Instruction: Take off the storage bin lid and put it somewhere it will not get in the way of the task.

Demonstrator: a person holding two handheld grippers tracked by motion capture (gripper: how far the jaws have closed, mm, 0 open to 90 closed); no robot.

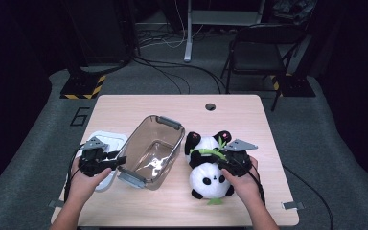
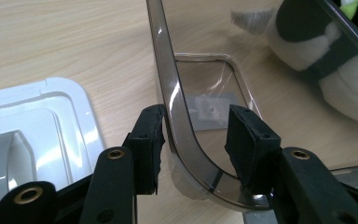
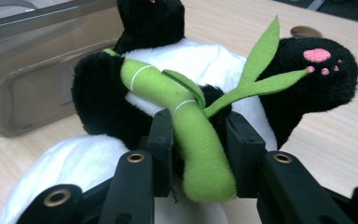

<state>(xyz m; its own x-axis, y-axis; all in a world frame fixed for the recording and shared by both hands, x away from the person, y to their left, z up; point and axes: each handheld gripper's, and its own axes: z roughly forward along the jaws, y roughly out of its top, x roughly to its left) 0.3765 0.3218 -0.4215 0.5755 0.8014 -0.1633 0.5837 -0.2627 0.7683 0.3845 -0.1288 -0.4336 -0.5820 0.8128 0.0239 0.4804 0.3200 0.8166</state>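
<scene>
A smoky clear plastic bin [image 1: 133, 139] with grey handles stands open at the table's middle. My left gripper [image 1: 117, 160] is at its near left corner. In the left gripper view the jaws [image 2: 198, 116] straddle the curved rim [image 2: 161, 56], one pad outside and one inside, both touching the wall. A black and white panda plush [image 1: 211, 179] lies right of the bin, head toward me. My right gripper [image 1: 220, 160] is on its belly. In the right gripper view the gripper [image 3: 198, 121] is shut on the plush's green bamboo stalk [image 3: 149, 79].
A white lid [image 1: 110, 140] lies flat at the left, beside the bin and partly under my left hand. A round cable hole [image 1: 210, 106] is near the table's far edge. A folding chair [image 1: 258, 52] and cables are on the floor beyond.
</scene>
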